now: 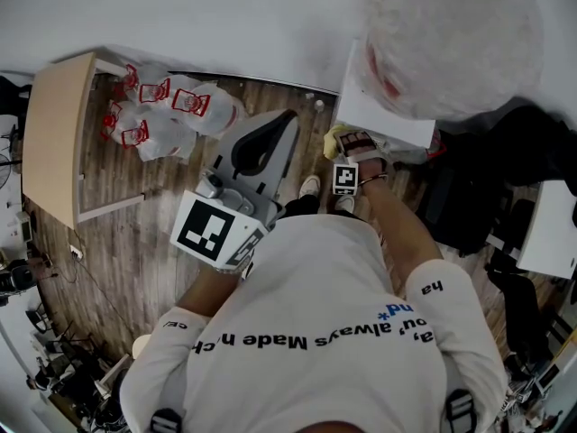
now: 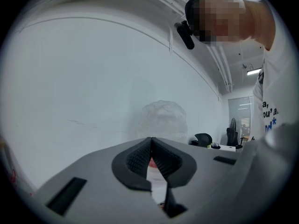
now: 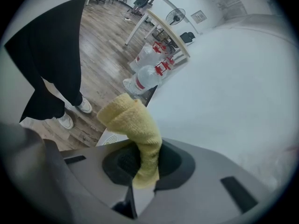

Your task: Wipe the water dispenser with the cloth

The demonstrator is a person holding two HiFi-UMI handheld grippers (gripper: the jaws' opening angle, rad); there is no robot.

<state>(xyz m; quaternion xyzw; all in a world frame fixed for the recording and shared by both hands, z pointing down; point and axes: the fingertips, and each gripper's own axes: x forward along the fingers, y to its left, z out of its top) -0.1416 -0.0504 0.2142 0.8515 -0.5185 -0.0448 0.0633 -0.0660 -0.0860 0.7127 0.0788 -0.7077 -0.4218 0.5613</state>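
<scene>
The right gripper (image 3: 145, 164) had its jaws clamped on a folded yellow cloth (image 3: 135, 120) near the white water dispenser (image 1: 383, 111). The left gripper (image 2: 151, 141) had its jaws together, empty. The shirt (image 1: 334, 278) read "always Made".

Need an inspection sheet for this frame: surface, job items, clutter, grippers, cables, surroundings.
Surface: wood floor; no spill seen.
Job's things: white dispenser with a bottle on top; yellow cloth at the dispenser's left edge.
Clutter: spare bottles on the floor beside the table.
Grippers: left gripper shut and empty, held away from the dispenser; right gripper shut on the cloth.
Cables: what looks like one thin lead on the floor at left.
Surroundings: white wall; dark chairs at right.
</scene>
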